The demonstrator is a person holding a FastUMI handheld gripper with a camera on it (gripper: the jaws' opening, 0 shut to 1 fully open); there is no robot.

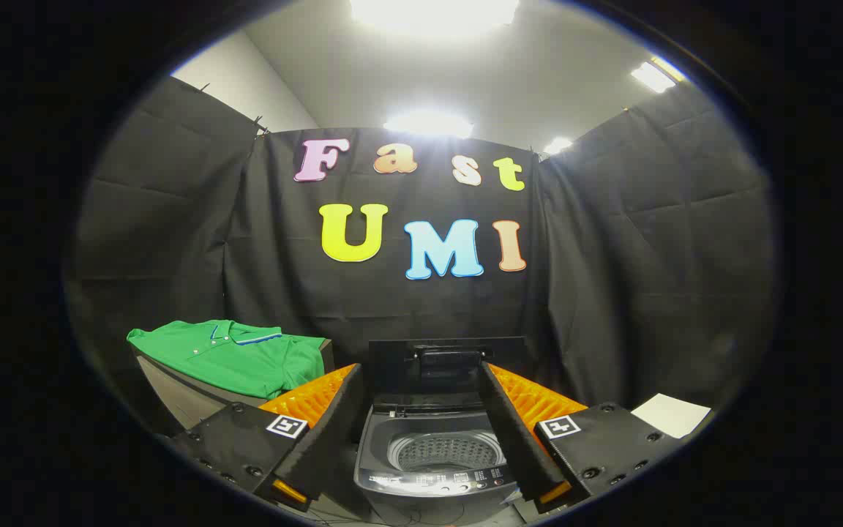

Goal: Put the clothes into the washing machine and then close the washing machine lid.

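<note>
No legible text, brand or number. Washing machine (432, 457) control panel (440, 483): small markings and red dots beside buttons, too small to read. Hand-held gripper (429, 421), fingers spread wide apart with washing machine between them: one square black-and-white marker (286, 426) on left finger mount, second marker (559, 426) on right; coded patterns, not text.

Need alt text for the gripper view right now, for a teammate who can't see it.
The open gripper holds nothing and frames a small top-loading washing machine just ahead, its lid raised and the drum showing. A green polo shirt lies on a stand beside the machine, beyond the left finger.
</note>
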